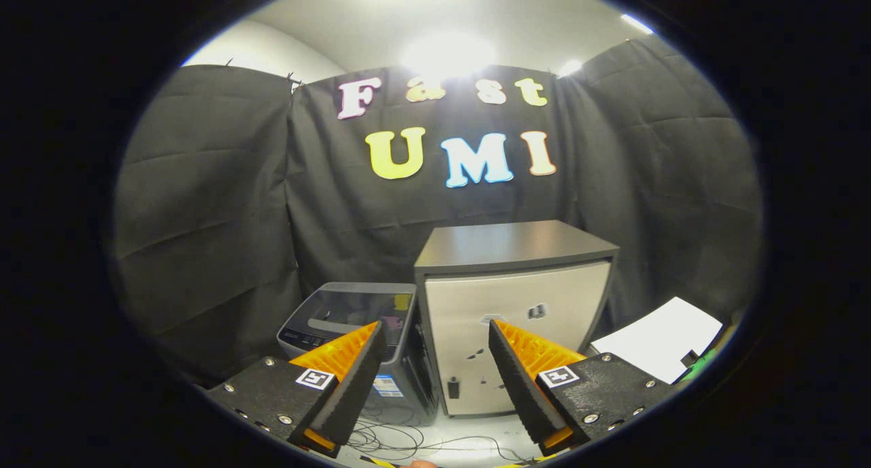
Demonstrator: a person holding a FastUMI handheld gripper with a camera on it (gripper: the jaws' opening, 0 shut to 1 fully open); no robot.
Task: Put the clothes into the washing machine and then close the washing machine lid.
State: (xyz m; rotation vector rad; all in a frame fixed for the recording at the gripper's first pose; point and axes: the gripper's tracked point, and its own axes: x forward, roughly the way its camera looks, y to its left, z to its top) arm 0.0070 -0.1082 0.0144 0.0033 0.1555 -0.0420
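Note:
A grey top-loading washing machine stands on the floor beyond my left finger, against the black cloth wall. Its lid lies flat and looks closed, with a dark glossy window on top. My gripper is held well above and in front of it, fingers spread wide apart with nothing between them. No clothes can be made out from here; whatever lies under the lid window is too dim to tell.
A beige cabinet with a dark flat top stands right beside the washing machine, straight ahead between the fingers. A white sheet lies to the right beyond the right finger. Loose cables trail over the pale floor below.

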